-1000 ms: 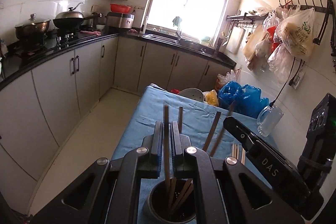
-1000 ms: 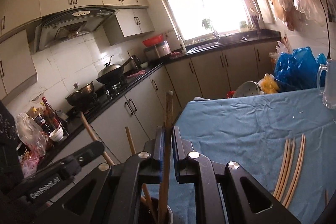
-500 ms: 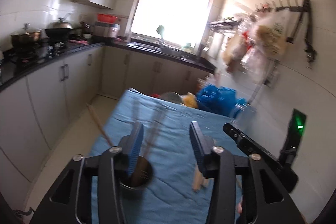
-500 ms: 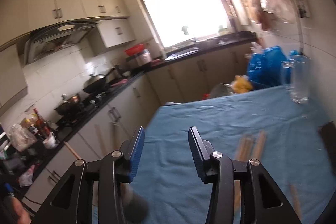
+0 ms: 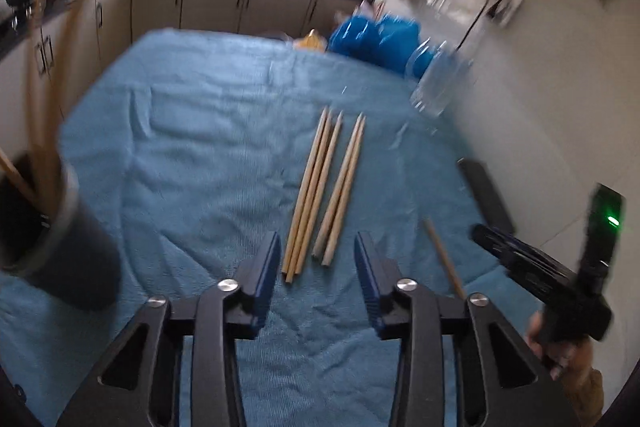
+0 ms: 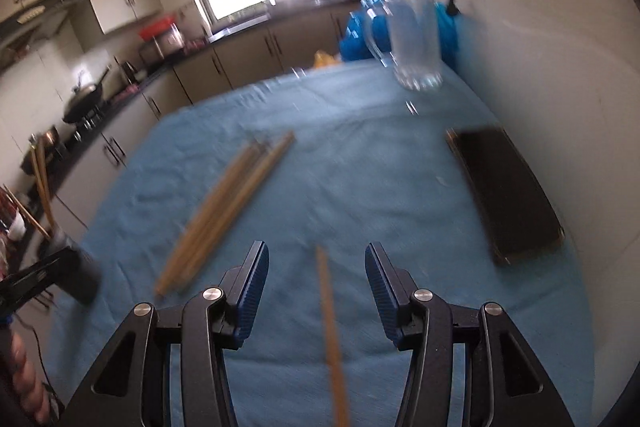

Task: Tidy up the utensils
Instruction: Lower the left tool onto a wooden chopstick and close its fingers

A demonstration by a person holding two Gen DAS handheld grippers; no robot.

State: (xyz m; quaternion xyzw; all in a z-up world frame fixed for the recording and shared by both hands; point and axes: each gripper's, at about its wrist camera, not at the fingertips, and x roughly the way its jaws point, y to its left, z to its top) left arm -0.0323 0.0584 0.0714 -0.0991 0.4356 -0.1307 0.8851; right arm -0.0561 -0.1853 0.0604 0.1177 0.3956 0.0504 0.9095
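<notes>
Your left gripper (image 5: 316, 259) hangs over the near ends of five loose chopsticks (image 5: 322, 187) lying side by side on the blue cloth of the worktop (image 5: 192, 131); its jaws have just been closing a little after springing apart, they stand partly open and nothing is between the pads. Your right gripper (image 6: 316, 287) has just been opening and stands wider, with a single chopstick (image 6: 330, 323) lying on the cloth in line with the gap, not pinched. The dark holder (image 5: 52, 227) with chopsticks already standing in it sits at the left edge of the worktop. Expect these sticks to be light, stiff and smooth, so they will likely roll or pivot in the pads if you pinch near a tip. Take one by the thicker end, a little way in, and pick the outermost of the bundle so that its neighbours stay put. The cloth is soft and wrinkled and may catch a fingertip. The motion blur leaves no brand, label or writing readable in either view.
</notes>
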